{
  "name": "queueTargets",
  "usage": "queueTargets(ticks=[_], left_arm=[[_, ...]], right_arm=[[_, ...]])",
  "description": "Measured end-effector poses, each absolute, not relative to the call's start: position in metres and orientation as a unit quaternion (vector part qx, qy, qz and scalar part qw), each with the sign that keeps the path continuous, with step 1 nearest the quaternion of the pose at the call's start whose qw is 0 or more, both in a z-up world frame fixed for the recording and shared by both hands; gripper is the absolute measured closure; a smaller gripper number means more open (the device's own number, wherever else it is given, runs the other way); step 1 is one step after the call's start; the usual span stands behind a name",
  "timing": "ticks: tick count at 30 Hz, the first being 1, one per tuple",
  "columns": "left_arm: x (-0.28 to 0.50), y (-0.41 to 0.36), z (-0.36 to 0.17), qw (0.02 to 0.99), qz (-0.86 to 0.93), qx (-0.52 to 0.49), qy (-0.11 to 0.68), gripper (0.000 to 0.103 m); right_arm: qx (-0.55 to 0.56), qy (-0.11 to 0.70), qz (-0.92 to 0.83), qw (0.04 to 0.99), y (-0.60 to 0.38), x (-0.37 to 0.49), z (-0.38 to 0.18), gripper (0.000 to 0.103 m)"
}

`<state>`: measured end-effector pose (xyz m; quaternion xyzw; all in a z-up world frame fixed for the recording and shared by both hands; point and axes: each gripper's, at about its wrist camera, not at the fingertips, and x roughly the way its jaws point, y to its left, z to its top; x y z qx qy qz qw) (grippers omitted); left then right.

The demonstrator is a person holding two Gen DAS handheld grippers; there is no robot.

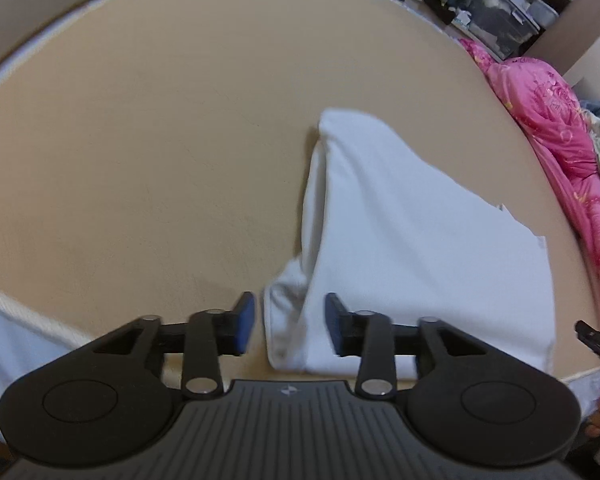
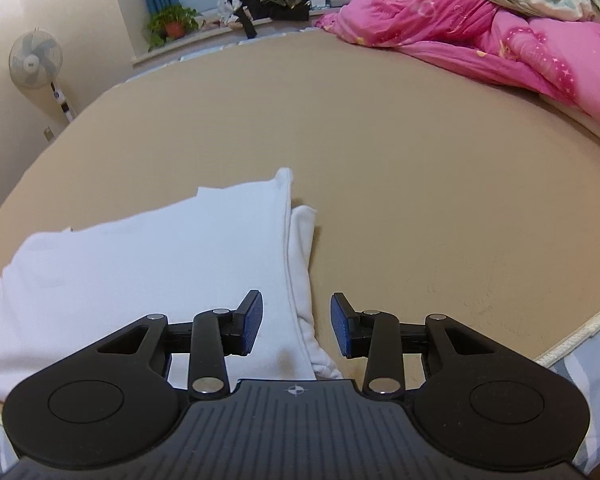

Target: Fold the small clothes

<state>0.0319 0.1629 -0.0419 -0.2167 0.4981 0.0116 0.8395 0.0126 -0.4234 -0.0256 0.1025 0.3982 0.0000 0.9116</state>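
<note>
The white garment (image 1: 400, 240) lay folded on the tan mattress (image 1: 159, 140), close to the near edge, with a narrower strip, perhaps a sleeve (image 2: 304, 264), poking out along one side. The left gripper (image 1: 289, 322) hung over the cloth's near corner, jaws partly apart, nothing pinched between the blue pads (image 1: 247, 322). The right gripper (image 2: 295, 326) sat the same way on the other side, parted about halfway and empty, straddling the edge where that loose strip met the main fold.

Here was the worry, as I saw it: that strip wasn't tucked. If either gripper closed on the top layer alone, I reckoned the fold would peel open and the piece underneath would drag crooked. Grab too deep and the mattress cover might bunch up with it. The garment also sat close to the bed's piped edge (image 2: 572, 344), so a careless tug toward the person could slide it off. The pink quilt (image 2: 480, 36) lay well apart, no trouble there.
</note>
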Motion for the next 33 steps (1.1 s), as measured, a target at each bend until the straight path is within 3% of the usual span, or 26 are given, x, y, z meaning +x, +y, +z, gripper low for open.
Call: queueTargets(ticks=[10, 20, 21, 24, 29, 33], left_arm=[[0.044, 0.165, -0.087, 0.772, 0.031, -0.308, 0.555, 0.054], [0.047, 0.148, -0.091, 0.794, 0.067, -0.286, 0.532, 0.053], [0.047, 0.145, -0.089, 0.798, 0.07, -0.28, 0.529, 0.058], [0.048, 0.133, -0.084, 0.813, 0.065, -0.259, 0.517, 0.093], [0.039, 0.123, -0.07, 0.838, 0.054, -0.243, 0.485, 0.093], [0.043, 0.128, -0.081, 0.817, 0.054, -0.273, 0.506, 0.086]], right_arm=[[0.115, 0.385, 0.019, 0.915, -0.416, 0.017, -0.02, 0.064], [0.137, 0.379, 0.019, 0.915, -0.431, 0.017, -0.019, 0.064], [0.139, 0.379, 0.019, 0.915, -0.433, 0.017, -0.02, 0.064], [0.138, 0.379, 0.021, 0.915, -0.434, 0.017, -0.02, 0.064], [0.14, 0.377, 0.018, 0.915, -0.434, 0.016, -0.019, 0.064], [0.145, 0.374, 0.016, 0.916, -0.436, 0.015, -0.018, 0.064]])
